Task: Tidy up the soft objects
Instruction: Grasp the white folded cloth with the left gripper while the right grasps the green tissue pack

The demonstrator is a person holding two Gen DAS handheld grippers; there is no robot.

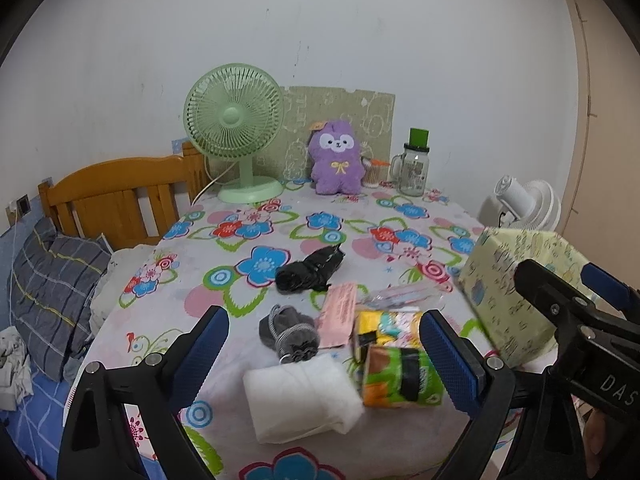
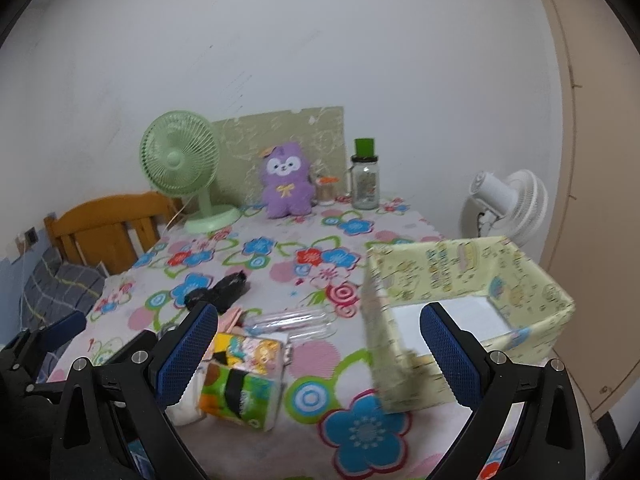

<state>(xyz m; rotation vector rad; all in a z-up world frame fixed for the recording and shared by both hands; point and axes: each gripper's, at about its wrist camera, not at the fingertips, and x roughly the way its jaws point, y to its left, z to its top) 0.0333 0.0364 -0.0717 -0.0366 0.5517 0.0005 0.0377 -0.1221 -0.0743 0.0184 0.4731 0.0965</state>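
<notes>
On the flowered tablecloth (image 1: 280, 216) lie a white soft pad (image 1: 300, 398), a grey sock bundle (image 1: 288, 332), a black cloth bundle (image 1: 310, 270), a pink packet (image 1: 338, 314) and colourful tissue packs (image 1: 400, 360), also in the right wrist view (image 2: 244, 376). A pale yellow patterned box (image 2: 468, 280) stands open at the table's right. My left gripper (image 1: 324, 360) is open above the pad and socks. My right gripper (image 2: 318, 354) is open between the tissue packs and the box; it shows in the left wrist view (image 1: 568, 284).
At the back stand a green fan (image 1: 236, 128), a purple plush (image 1: 338, 156), a glass jar mug (image 1: 414, 170) and a cardboard sheet (image 1: 360, 108). A wooden headboard (image 1: 116, 196) and bed lie left. A white fan (image 2: 508, 204) stands right.
</notes>
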